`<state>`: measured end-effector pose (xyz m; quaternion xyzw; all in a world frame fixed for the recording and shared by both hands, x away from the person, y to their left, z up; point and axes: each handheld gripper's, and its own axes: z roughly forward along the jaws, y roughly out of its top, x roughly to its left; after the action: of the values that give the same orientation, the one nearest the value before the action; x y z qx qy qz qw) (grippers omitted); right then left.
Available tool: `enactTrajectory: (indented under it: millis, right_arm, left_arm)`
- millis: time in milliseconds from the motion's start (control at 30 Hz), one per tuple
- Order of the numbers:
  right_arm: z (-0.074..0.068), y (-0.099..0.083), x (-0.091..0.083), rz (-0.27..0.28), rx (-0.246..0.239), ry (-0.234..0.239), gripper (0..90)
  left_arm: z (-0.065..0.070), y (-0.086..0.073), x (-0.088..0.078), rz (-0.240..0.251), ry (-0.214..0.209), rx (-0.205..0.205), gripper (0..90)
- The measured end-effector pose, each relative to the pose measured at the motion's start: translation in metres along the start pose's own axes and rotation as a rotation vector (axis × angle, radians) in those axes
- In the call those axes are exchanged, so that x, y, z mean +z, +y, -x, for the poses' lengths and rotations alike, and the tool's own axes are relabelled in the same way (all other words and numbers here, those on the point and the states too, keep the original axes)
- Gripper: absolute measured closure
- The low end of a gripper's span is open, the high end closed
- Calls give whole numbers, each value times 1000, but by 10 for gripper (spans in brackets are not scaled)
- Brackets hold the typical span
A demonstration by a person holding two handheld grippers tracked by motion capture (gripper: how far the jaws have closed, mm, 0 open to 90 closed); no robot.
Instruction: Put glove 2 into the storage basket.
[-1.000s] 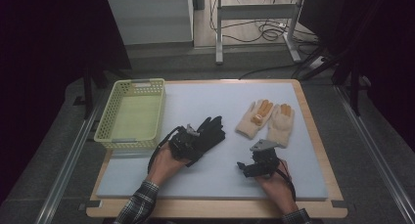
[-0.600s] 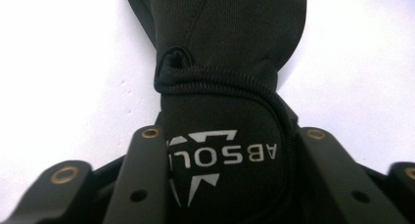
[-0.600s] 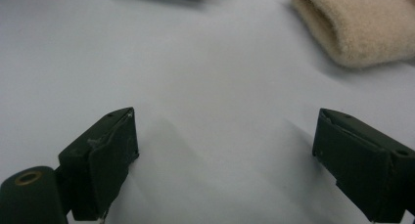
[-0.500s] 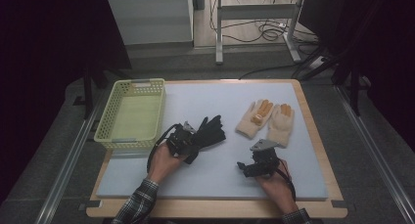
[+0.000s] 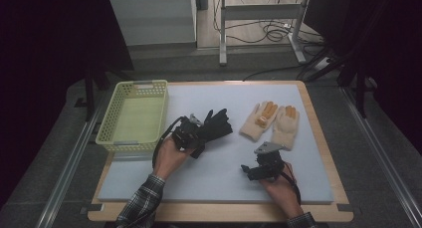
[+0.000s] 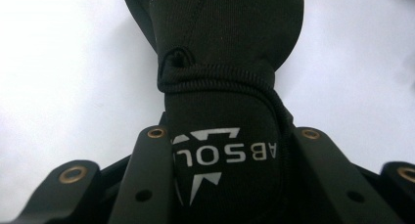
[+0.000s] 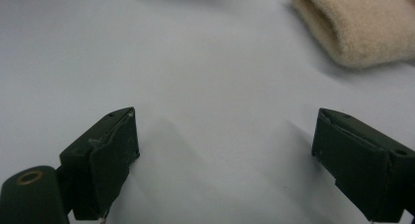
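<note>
Black glove (image 6: 220, 136) clamped at its cuff between left gripper (image 5: 195, 135) fingers, just right of yellow basket (image 5: 133, 138), not in yet; beige gloves (image 5: 271, 122) untouched on desk (image 5: 219, 183); right gripper (image 5: 247, 171) fingers apart, idle

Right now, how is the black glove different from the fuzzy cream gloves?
The black glove is dark, smooth fabric with silver lettering; the cream gloves are pale and fuzzy with orange patches. The black glove is clamped by its cuff in the left tool; the cream gloves lie flat on the table, untouched, near the open right tool. All are gloves.
</note>
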<state>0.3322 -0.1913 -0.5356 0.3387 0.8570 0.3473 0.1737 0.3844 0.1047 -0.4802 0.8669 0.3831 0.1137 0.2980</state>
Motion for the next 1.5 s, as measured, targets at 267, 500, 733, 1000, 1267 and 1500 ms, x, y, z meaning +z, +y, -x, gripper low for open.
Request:
enactTrajectory:
  millis: [267,500,733,1000,1267,1500]
  right_arm:
    - [0,0,0,2,-1,0,97]
    - [0,0,0,3,-3,-1,97]
    - [0,0,0,3,-5,-3,97]
    - [0,0,0,5,-4,-3,97]
    - [0,0,0,5,-3,-2,97]
    - [0,0,0,5,-3,-1,97]
  left_arm:
    - [-14,15,-24,36,35,-31,663]
    - [-36,20,-43,48,78,-79,662]
    - [-58,16,-62,66,130,-129,660]
    - [-93,2,-90,82,221,-220,659]
    - [-132,-26,-113,77,306,-327,657]
    - [-160,-56,-116,66,348,-418,652]
